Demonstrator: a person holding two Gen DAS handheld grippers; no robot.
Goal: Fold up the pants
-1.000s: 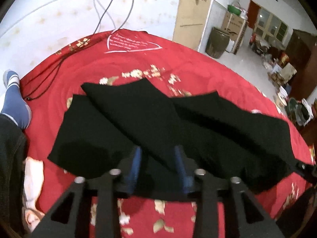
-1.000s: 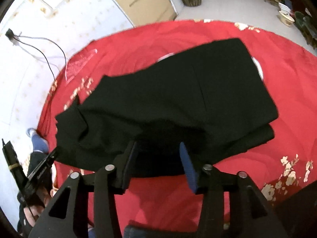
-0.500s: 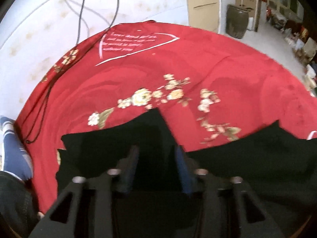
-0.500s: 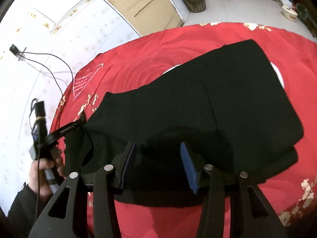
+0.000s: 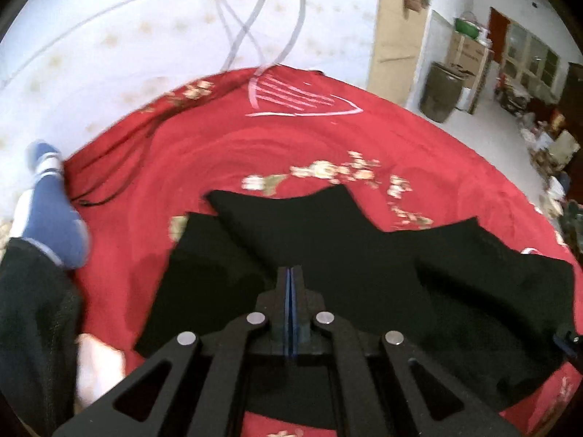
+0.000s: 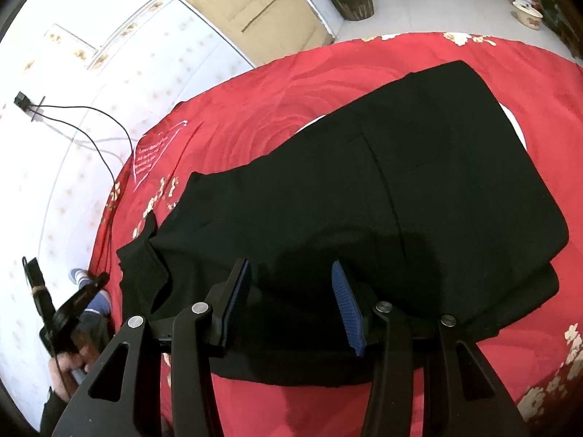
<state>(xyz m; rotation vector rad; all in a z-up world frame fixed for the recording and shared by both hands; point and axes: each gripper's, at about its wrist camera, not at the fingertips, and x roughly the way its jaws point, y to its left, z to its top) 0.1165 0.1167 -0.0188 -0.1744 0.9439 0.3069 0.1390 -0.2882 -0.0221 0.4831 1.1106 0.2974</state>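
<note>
left wrist view: the left tool (image 5: 290,291) has its two fingers pressed together, blue pads meeting in a thin line over the black pants (image 5: 328,255). whether any cloth is caught between them cannot be told, since black fabric lies right behind the closed tips. the pants lie spread on the red bedspread (image 5: 291,145), with a doubled layer showing as a ridge running from the far left toward the tool, and a pointed flap reaching up toward the gold flower print (image 5: 328,173). the layering suggests a fold partly made, and the tool sits at the near edge, where a hem would be taken for the next lift. a foot in a blue sock (image 5: 51,215) rests on the left side of the bed, so the person appears to sit or kneel there to reach across. cables (image 5: 255,29) hang down the far wall.

right wrist view: the right tool (image 6: 291,295) hovers spread wide, pads well apart, gripping nothing, just above the near edge of the pants (image 6: 364,200). here the pants read as a broad slab, doubled at the right end where a lower layer peeks out. the open fingers straddle the near edge, probably to press or pick it. the left tool (image 6: 83,291) shows at the far left, beside the loose corner.
</note>
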